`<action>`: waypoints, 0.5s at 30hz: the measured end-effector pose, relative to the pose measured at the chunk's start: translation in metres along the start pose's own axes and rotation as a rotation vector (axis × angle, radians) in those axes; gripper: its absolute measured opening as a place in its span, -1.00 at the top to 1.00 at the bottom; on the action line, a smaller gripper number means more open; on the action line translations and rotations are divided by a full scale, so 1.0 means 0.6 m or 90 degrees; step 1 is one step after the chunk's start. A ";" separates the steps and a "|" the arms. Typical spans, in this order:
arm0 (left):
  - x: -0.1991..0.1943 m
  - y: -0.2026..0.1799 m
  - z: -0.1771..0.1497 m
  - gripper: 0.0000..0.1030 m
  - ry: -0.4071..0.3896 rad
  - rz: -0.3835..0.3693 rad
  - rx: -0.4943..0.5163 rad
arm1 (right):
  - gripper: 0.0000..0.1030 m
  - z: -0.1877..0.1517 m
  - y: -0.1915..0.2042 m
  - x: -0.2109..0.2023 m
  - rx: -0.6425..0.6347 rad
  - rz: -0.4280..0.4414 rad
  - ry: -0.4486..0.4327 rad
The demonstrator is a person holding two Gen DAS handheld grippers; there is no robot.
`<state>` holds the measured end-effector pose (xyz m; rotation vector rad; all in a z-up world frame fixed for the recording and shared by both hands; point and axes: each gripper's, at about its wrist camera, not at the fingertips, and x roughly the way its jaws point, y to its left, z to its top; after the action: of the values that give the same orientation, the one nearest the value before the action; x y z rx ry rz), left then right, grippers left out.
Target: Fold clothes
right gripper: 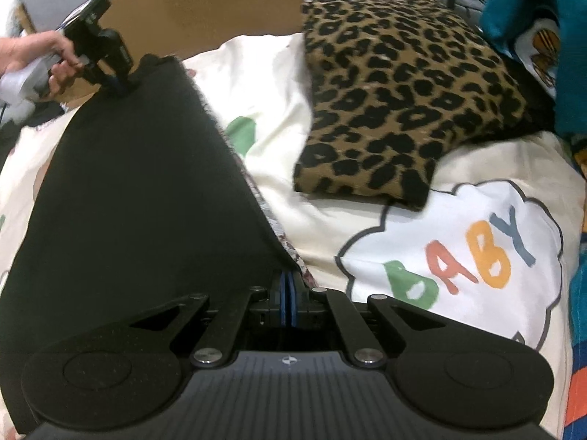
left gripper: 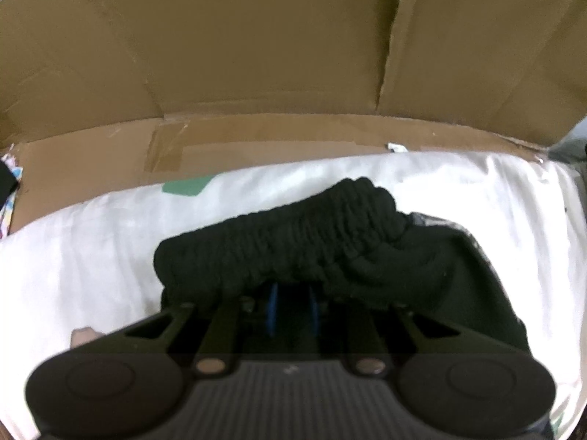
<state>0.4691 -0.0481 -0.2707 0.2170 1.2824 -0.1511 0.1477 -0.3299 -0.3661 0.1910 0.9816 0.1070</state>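
A black garment (right gripper: 139, 190) is stretched flat over the white bed sheet (right gripper: 458, 256) between my two grippers. My right gripper (right gripper: 287, 286) is shut on its near edge, the blue pads almost together on the cloth. At the far corner my left gripper (right gripper: 119, 86), held by a person's hand (right gripper: 33, 51), pinches the same garment. In the left wrist view the garment's gathered elastic waistband (left gripper: 293, 242) bunches over my left gripper (left gripper: 292, 293) and hides the fingertips; only the blue pads show beneath it.
A folded leopard-print garment (right gripper: 396, 91) lies on the sheet to the right of the black one. Brown cardboard (left gripper: 256, 55) stands along the bed's far side. Teal and printed fabric (right gripper: 513, 0) is piled at the far right.
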 end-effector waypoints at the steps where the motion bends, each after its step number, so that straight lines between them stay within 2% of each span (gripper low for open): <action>1: -0.007 0.001 -0.002 0.64 -0.002 -0.002 -0.005 | 0.86 -0.001 -0.003 -0.002 0.010 0.000 0.000; 7: -0.072 0.017 -0.021 0.61 -0.018 -0.017 -0.002 | 0.85 -0.004 -0.015 -0.014 0.068 0.006 -0.002; 11: -0.119 0.027 -0.045 0.61 -0.031 -0.045 0.008 | 0.89 0.001 -0.011 -0.032 0.083 0.008 -0.029; 15: -0.139 0.022 -0.090 0.61 -0.015 -0.063 0.040 | 0.89 0.005 -0.004 -0.034 0.082 0.027 -0.040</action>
<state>0.3989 -0.0228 -0.2043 0.2055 1.2670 -0.2781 0.1385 -0.3361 -0.3482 0.3322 0.9226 0.0761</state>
